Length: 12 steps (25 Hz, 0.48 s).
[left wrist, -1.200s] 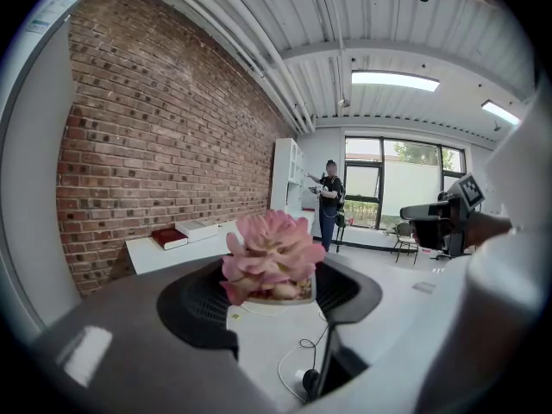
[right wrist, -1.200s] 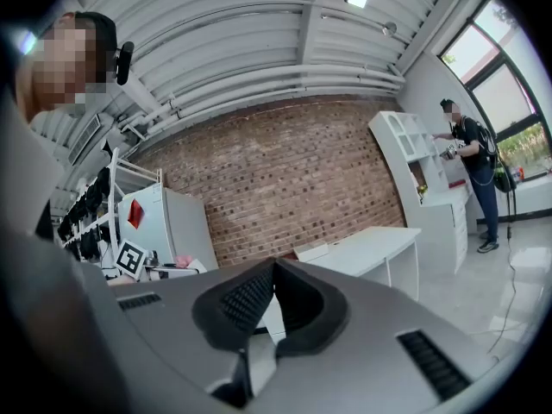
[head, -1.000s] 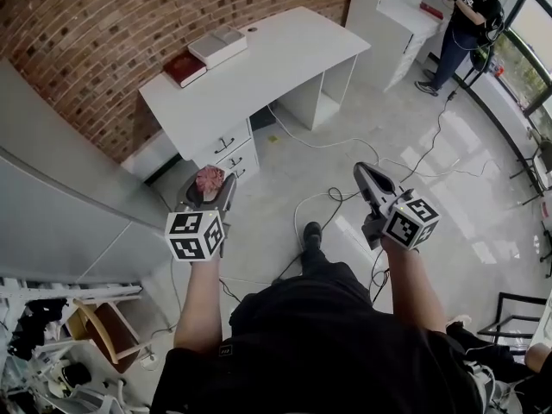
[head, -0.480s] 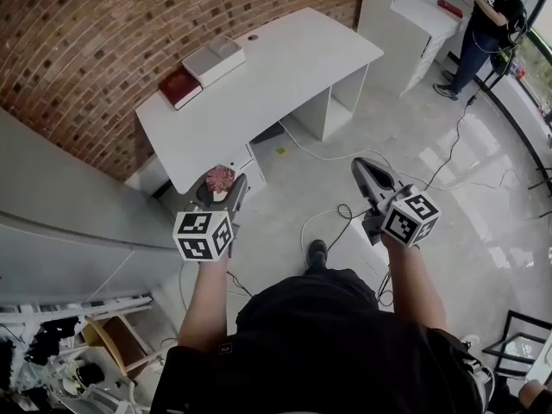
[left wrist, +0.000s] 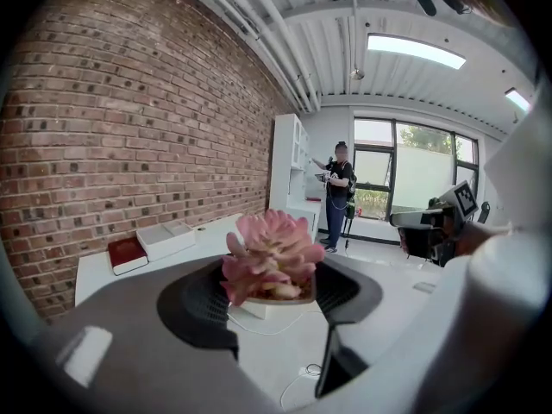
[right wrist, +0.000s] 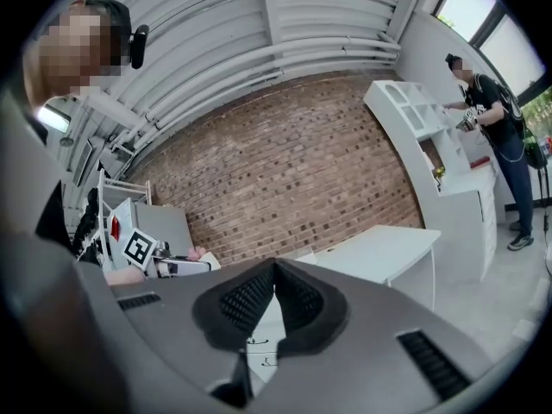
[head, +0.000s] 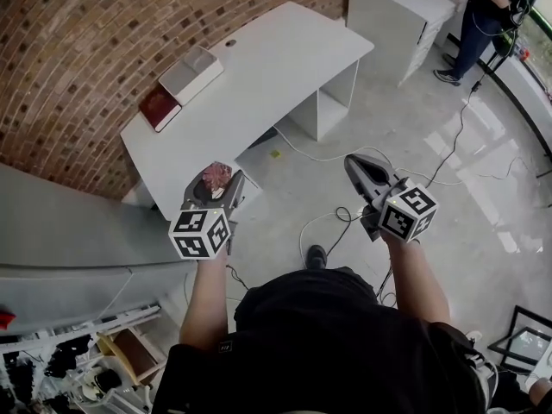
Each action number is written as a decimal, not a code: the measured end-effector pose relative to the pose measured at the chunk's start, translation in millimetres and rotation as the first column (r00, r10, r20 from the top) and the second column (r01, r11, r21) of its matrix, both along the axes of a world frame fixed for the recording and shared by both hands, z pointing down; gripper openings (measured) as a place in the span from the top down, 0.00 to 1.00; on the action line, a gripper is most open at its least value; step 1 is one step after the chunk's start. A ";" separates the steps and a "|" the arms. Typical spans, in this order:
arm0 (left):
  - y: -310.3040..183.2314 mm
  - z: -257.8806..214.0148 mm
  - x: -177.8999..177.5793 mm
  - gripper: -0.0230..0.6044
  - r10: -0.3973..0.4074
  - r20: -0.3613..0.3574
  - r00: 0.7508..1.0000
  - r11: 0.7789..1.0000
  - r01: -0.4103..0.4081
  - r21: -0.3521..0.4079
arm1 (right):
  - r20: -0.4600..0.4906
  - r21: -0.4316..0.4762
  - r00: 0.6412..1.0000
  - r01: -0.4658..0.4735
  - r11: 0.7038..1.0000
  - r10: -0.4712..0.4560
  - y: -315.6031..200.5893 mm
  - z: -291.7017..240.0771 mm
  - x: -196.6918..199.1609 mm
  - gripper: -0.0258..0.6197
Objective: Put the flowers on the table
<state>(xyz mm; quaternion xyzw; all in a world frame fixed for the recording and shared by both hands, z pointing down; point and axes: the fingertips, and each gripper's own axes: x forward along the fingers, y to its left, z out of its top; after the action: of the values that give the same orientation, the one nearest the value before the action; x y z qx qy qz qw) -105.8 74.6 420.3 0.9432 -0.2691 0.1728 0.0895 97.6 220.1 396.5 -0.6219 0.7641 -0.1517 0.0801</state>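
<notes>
The left gripper has its two jaws clamped on the flowers, a pink fleshy rosette sitting in a small shallow pot, with the dark ribbed pads pressing the pot from either side. The plant is upright and held in the air, not resting on anything. In the head view it sits at the near front edge of the white table, close to the corner, though from that steep angle it is hard to say whether it hangs over the tabletop or just short of it. On the far left part of the table lie a red book and, just beside it, a flat white box; the rest of the top is bare. The right gripper is held out over the pale floor, well apart from the table, and its own view shows the jaws pressed together with nothing between them. Loose cables trail across the floor between the table and the person's feet. Beyond the table stands a white shelf unit, and another person stands next to it.
</notes>
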 end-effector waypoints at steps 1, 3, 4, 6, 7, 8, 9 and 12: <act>-1.7 -2.2 7.4 0.53 0.001 -0.003 1.000 1.000 -0.001 0.007 | -0.001 0.001 1.000 0.009 1.000 -0.009 -1.8 0.2 5.0 0.95; -6.2 -6.3 17.7 0.53 0.001 -0.007 1.000 1.000 -0.001 0.019 | -0.004 0.002 1.000 0.019 1.000 -0.019 -6.1 0.2 12.6 0.95; -9.1 -7.8 20.1 0.53 -0.003 -0.009 1.000 1.000 0.003 0.023 | -0.004 0.004 1.000 0.022 1.000 -0.022 -9.1 -0.5 15.1 0.95; -16.0 -9.4 21.1 0.53 -0.013 -0.010 1.000 1.000 0.013 0.028 | -0.001 0.011 1.000 0.030 0.999 -0.030 -15.7 -3.7 17.4 0.95; -19.8 -9.5 20.6 0.53 -0.019 -0.007 1.000 0.999 0.019 0.030 | 0.000 0.015 0.999 0.038 0.999 -0.038 -19.0 -5.6 17.5 0.95; -24.0 -8.9 19.9 0.53 -0.026 -0.002 1.000 0.999 0.026 0.030 | 0.000 0.017 0.999 0.046 0.999 -0.046 -22.1 -6.8 17.6 0.95; -28.5 -7.7 19.1 0.53 -0.034 0.002 0.999 0.999 0.034 0.029 | 0.001 0.016 0.999 0.053 0.998 -0.053 -25.3 -7.0 18.2 0.95; -44.3 -0.1 17.6 0.53 -0.064 0.006 0.998 0.998 0.064 0.010 | 0.005 -0.002 0.998 0.067 0.998 -0.067 -38.2 -2.9 23.5 0.95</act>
<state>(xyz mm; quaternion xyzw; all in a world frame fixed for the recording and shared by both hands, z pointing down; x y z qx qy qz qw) -88.2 30.3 420.2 0.9341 -0.3003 0.1713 0.0894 121.1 182.0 393.6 -0.5954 0.7843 -0.1566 0.0761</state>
